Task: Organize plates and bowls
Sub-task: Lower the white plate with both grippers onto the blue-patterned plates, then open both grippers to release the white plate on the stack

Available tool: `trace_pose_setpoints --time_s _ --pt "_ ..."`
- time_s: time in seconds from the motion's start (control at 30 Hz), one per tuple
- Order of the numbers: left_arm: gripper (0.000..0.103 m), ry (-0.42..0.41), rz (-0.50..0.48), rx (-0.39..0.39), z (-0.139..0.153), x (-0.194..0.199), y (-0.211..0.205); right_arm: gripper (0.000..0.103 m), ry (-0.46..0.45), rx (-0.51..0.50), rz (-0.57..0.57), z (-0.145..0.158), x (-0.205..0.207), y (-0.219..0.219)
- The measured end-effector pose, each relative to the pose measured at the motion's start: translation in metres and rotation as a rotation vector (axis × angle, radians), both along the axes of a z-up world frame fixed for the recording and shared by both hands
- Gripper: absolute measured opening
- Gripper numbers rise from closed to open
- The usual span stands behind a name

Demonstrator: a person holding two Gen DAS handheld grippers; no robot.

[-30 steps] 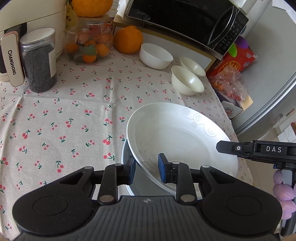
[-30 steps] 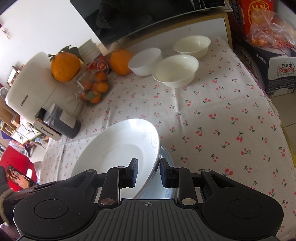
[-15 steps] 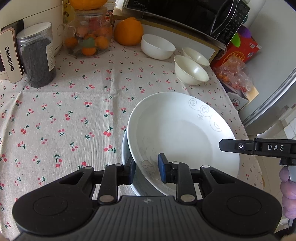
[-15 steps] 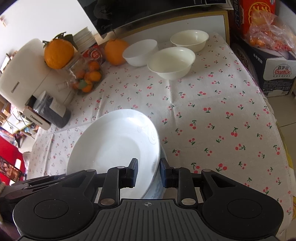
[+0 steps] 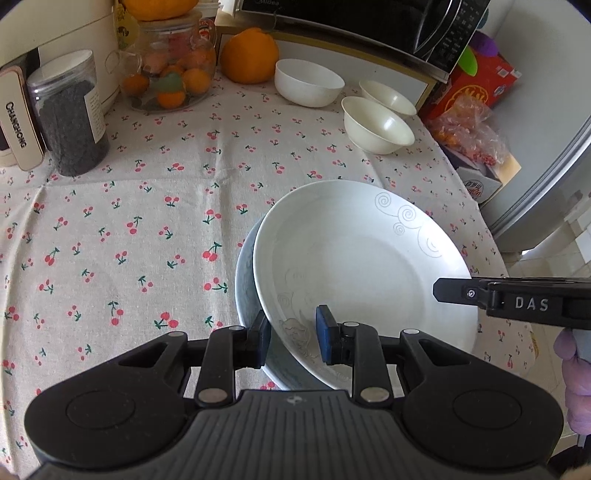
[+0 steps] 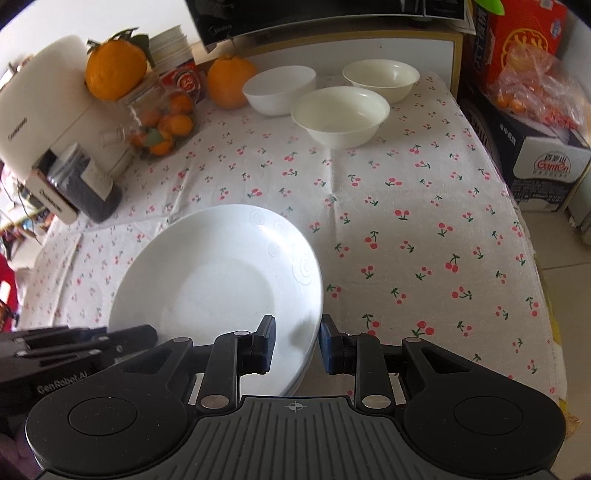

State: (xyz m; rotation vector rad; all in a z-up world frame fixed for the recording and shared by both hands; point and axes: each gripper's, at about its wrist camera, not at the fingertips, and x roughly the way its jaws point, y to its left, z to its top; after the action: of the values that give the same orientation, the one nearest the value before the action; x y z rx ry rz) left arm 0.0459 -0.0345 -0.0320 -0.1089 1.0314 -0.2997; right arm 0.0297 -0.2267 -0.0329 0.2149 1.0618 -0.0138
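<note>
A white plate with swirl marks lies on top of a second plate on the cherry-print tablecloth. My left gripper straddles the top plate's near-left rim, jaws a little apart around it. My right gripper straddles the same plate's right rim, jaws also slightly apart. Three white bowls stand separately at the back right of the table; they also show in the right wrist view.
A microwave stands at the back. An orange, a glass jar of fruit, a dark jar and a white appliance line the back left. Boxes and a bag sit beyond the table's right edge.
The top plate has come down from a tilt and now lies nearly flat on the lower plate. Both grippers lowered with it, and their jaws have widened slightly on the rim.
</note>
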Motion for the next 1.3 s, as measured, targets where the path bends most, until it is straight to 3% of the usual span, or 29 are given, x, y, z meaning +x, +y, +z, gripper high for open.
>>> trace_pose_setpoints --time_s 0.2,0.67,0.87,1.0,1.3 --pt "0.023 -0.023 -0.031 0.052 0.001 -0.004 -0.006 0.024 0.022 -0.108 0.037 -0.007 0.001 0.013" --pt "0.024 -0.045 -0.055 0.065 0.004 -0.010 -0.005 0.021 0.014 -0.170 0.080 -0.006 0.002 0.020" --pt "0.025 -0.098 -0.066 0.098 0.009 -0.018 -0.005 0.017 0.034 -0.164 0.079 -0.010 0.004 0.019" --pt "0.032 -0.157 -0.079 0.173 0.012 -0.023 -0.007 0.017 0.038 -0.142 0.080 -0.012 0.005 0.019" --pt "0.034 -0.131 -0.057 0.148 0.010 -0.018 0.002 0.025 0.056 -0.075 0.056 -0.014 0.006 0.014"
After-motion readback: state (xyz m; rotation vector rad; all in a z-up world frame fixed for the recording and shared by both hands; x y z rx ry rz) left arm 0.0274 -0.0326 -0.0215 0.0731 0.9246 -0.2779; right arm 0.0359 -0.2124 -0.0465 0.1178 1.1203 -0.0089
